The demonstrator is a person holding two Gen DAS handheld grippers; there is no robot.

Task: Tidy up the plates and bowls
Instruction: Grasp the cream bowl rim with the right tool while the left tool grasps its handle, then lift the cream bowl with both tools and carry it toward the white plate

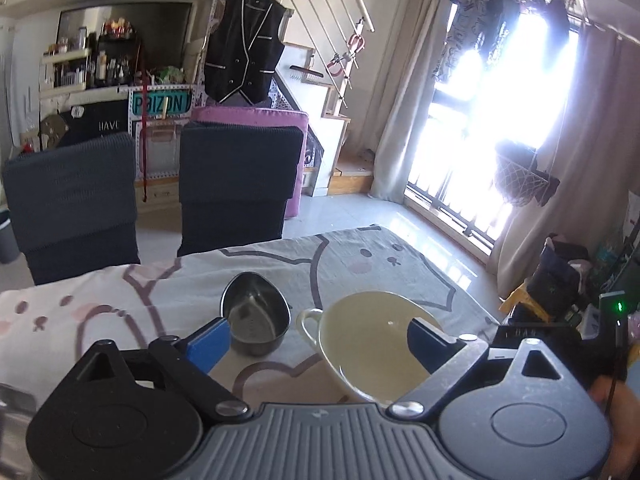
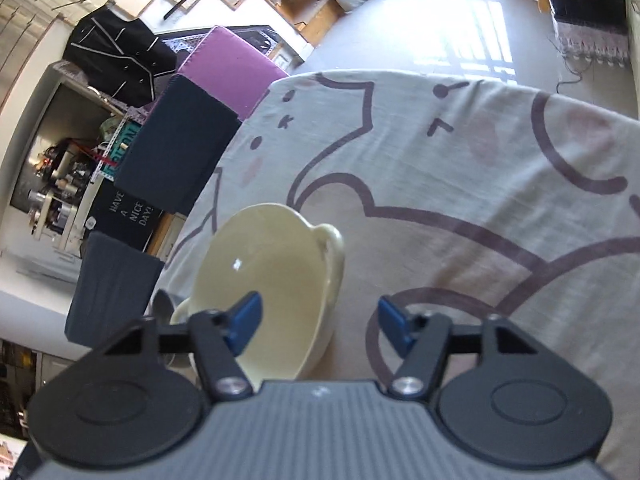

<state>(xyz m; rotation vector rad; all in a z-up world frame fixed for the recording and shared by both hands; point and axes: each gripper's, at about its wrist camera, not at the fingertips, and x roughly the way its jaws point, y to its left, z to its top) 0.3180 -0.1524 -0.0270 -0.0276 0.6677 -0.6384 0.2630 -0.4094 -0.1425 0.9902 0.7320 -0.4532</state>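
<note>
two bowls out on the cartoon tablecloth, both tools hanging loose over them

left wrist view: the left tool (image 1: 318, 340) is spread wide and gripping nothing. a small steel bowl (image 1: 256, 314) sits on the tabletop (image 1: 100, 308) just past its left blue pad, and the cream bowl (image 1: 376, 340) with little loop handles is right beside that, reaching under the right finger. two dark chairs (image 1: 236, 184) stand behind the tabletop. right wrist view: the picture is rolled sideways. the right tool (image 2: 318, 322) is partly open with nothing pinched; its left pad hangs over the inside of the cream bowl (image 2: 264, 280), and the other pad is out over bare cloth.
</note>
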